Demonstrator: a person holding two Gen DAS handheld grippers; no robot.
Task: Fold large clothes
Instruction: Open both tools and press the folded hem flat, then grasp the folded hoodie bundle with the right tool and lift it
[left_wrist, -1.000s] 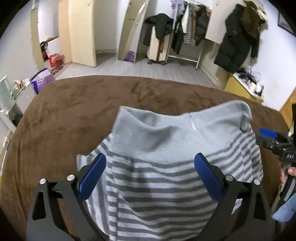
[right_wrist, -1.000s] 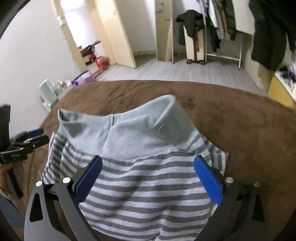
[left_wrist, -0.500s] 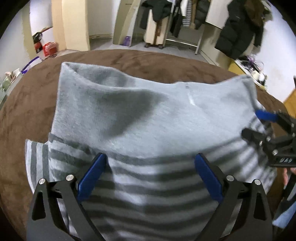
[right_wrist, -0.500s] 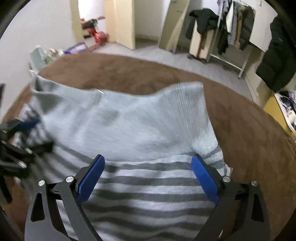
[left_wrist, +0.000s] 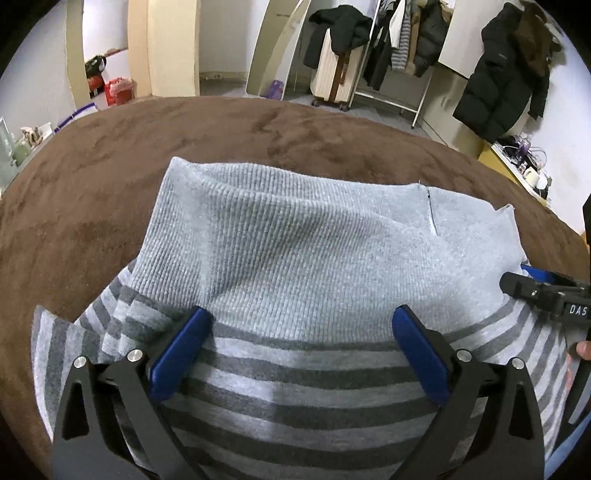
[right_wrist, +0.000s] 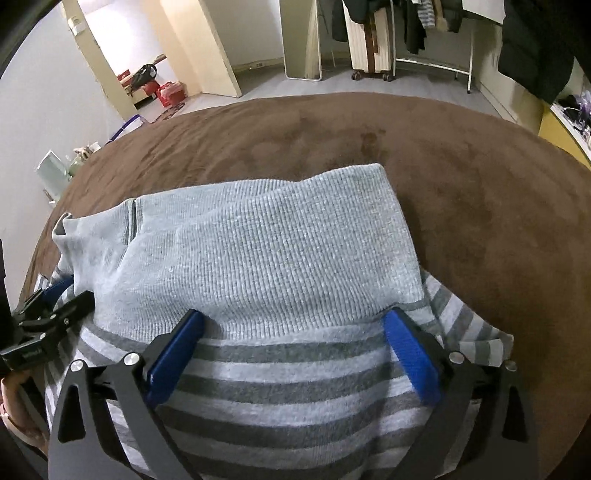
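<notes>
A grey knit sweater with a plain ribbed upper part and a grey-and-white striped lower part lies folded on a brown blanket. My left gripper hovers open over its left side, blue pads spread wide, holding nothing. My right gripper hovers open over the right side of the sweater, also empty. The right gripper also shows at the right edge of the left wrist view, and the left gripper at the left edge of the right wrist view.
The brown blanket covers a bed that extends far beyond the sweater. Behind it are a clothes rack with coats, a suitcase, a leaning mirror and a yellow cabinet.
Both grippers have pulled back and up from the sweater; half a second ago they were lower and closer over it. The sweater lies in the same folded shape.
</notes>
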